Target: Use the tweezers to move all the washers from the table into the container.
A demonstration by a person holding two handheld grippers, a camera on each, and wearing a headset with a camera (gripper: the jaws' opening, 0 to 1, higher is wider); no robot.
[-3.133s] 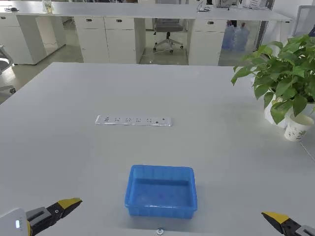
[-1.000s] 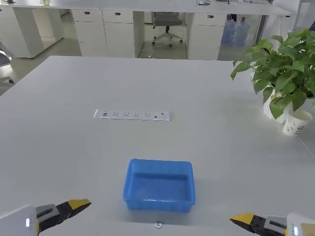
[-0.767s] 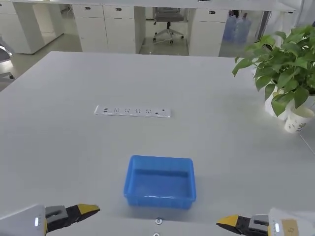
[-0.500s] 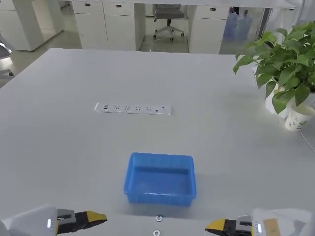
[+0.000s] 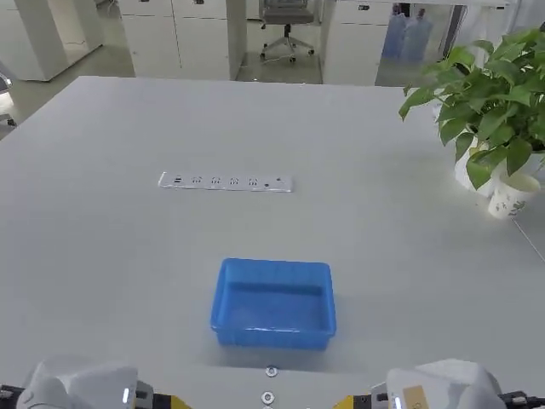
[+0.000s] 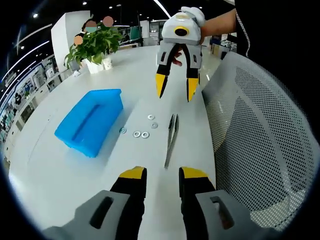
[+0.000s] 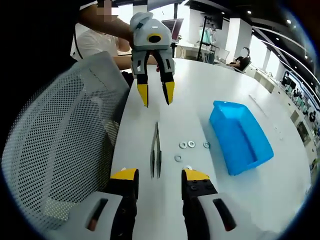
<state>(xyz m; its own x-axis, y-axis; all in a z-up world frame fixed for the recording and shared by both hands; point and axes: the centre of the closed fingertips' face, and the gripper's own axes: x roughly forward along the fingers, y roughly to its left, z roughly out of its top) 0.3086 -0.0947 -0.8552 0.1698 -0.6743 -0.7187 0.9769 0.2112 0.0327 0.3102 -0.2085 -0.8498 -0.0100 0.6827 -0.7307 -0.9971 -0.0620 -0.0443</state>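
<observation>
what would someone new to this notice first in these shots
The bright blue container stands out on the grey table, near its front edge, with a leafy potted plant at the far right. In the left gripper view, the tweezers lie flat beside a few washers, between the left gripper and the right gripper, which face each other with jaws open.

Hand-held grippers (image 6: pixel 163 173) (image 7: pixel 160 174) facing, jaws parted

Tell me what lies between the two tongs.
The tweezers lie between the left tongs and right tongs, washers just beside; both gripper views show it.
</observation>
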